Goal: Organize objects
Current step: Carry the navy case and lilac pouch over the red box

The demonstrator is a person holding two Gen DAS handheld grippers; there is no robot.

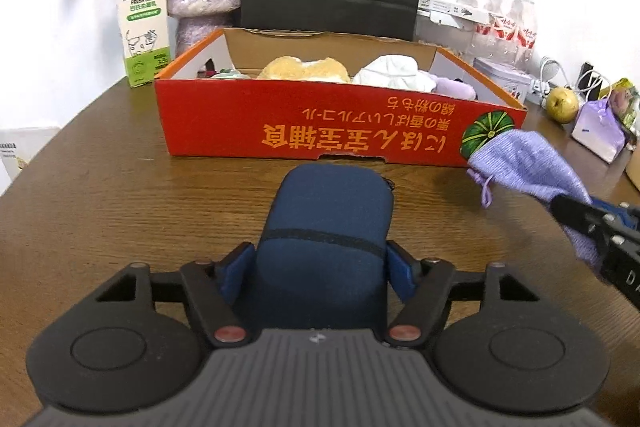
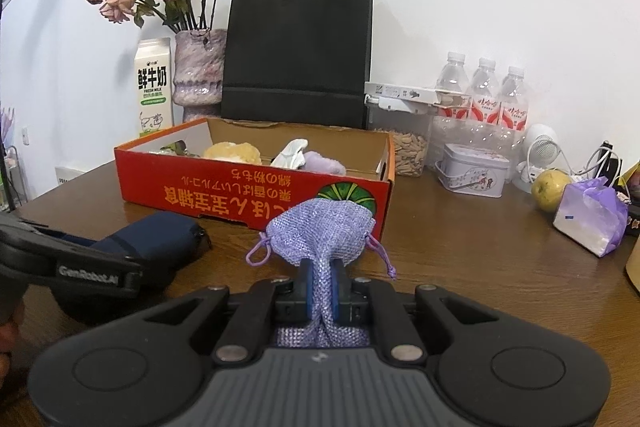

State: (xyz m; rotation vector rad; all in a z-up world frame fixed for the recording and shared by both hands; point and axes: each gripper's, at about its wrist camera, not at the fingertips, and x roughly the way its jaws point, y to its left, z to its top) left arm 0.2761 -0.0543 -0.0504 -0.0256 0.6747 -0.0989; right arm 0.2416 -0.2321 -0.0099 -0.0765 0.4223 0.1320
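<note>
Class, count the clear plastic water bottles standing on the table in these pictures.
3. They stand in a row by the wall, right of the black bag: left bottle, middle bottle, right bottle. More could be hidden behind them.

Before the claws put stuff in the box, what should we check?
1. Right claw pinching the purple bag: ok.
2. Left claw squeezing the blue pouch: pads sit at its sides, firmness cannot tell.
3. Red box open on top: ok.
4. Free space in the box: ok, right end looks bare.
5. Bag's strings clear of the box edge: cannot tell.
</note>
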